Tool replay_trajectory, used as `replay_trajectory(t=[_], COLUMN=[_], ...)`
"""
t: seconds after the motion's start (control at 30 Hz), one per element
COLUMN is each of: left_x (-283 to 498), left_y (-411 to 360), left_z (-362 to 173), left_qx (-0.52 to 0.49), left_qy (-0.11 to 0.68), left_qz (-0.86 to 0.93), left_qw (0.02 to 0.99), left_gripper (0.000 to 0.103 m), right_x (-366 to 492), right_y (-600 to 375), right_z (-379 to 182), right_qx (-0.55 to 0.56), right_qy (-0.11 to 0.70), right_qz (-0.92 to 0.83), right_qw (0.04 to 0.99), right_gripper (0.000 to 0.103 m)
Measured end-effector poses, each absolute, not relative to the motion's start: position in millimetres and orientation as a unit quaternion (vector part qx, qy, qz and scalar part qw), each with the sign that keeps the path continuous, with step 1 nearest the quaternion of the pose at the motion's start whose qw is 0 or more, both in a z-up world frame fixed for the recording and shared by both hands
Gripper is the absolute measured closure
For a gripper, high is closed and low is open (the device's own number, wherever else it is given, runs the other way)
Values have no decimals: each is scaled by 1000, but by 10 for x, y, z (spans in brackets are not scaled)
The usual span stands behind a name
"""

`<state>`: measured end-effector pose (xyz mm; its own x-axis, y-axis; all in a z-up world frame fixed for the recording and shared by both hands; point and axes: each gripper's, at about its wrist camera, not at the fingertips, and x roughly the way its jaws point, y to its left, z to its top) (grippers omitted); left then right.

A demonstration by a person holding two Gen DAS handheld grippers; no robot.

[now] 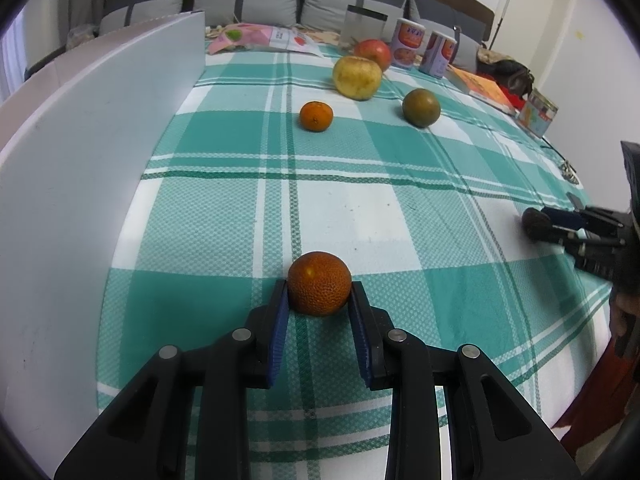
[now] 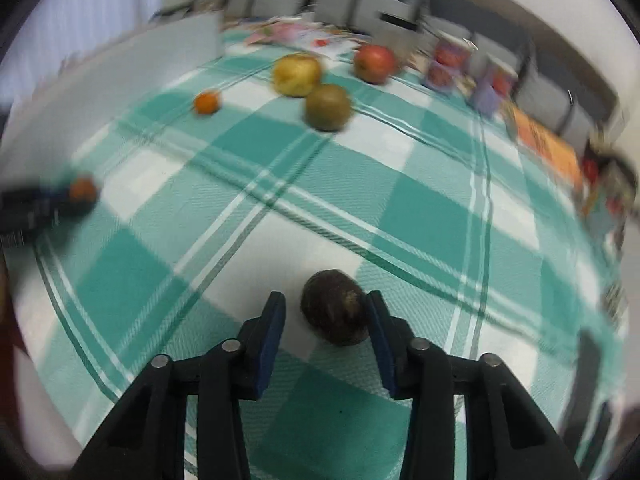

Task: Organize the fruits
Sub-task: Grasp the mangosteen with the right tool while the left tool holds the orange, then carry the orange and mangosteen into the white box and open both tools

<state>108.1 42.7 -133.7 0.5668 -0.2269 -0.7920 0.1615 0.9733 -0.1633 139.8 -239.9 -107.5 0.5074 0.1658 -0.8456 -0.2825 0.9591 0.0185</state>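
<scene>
My left gripper [image 1: 320, 285] is shut on a rough-skinned orange [image 1: 319, 283] that rests on the green checked tablecloth [image 1: 360, 208]; both blue pads press its sides. A dark brown fruit [image 2: 335, 307] lies on the cloth between the fingers of my right gripper [image 2: 325, 298]. The right pad touches it and a gap shows at the left pad, so the gripper is open. Farther back lie a small orange [image 1: 316, 116], a yellow apple [image 1: 357, 77], a red apple [image 1: 373, 53] and a green-brown citrus [image 1: 421, 107]. The right wrist view is blurred.
A white board [image 1: 100, 140] stands along the table's left side. At the back are snack packets [image 1: 260, 38], two cans [image 1: 408, 42], a book [image 1: 484, 90] and a tin [image 1: 538, 112]. Grey cushions [image 1: 248, 4] line the wall behind.
</scene>
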Motion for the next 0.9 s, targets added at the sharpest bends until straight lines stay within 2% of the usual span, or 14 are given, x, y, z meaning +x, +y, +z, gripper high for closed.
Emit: replay_trajectory(t=[0.17,0.3,0.5,0.53,0.57,0.63,0.67,0.8,0.9], left_x=[1088,1098,1107,1112,1114,1105,1096,1066,1048], left_y=[465,474,473,509,536,635,677,783,716], left_z=[-1336,-1336,-1326,-1302,-1279,-1187,-1147,-1053,-1102], left_qx=[-50,-56,-67,-81,-90,-113,-120,-122,-99], left_qy=[454,454,458,460,459,452,448,445,451], left_qz=[-114,-118,-132,-137,-140,-148,-151,-160,-162], left_qw=[882,881,877,874,873,873,873,873,872], left_gripper=[73,73,70,65,61,37,34,32,35], right_x=[1540,1549,1424,1361,1298,1124,1038,694,707], right_y=[-3114,-3497,-3609,-3586,-3583,-3474,-3411,-3165,-3118], right_z=[-1083,-1093,-989,-959,-938,-894,-888,-981,-1084], right_qx=[162,234,198,192,186,161,145,82,62], right_qy=[484,480,472,464,456,437,429,412,433], right_qz=[87,41,1,-5,-8,-12,-12,-9,1], right_qw=[856,845,859,865,870,885,892,908,899], right_gripper=[69,69,66,58,46,30,26,24,24])
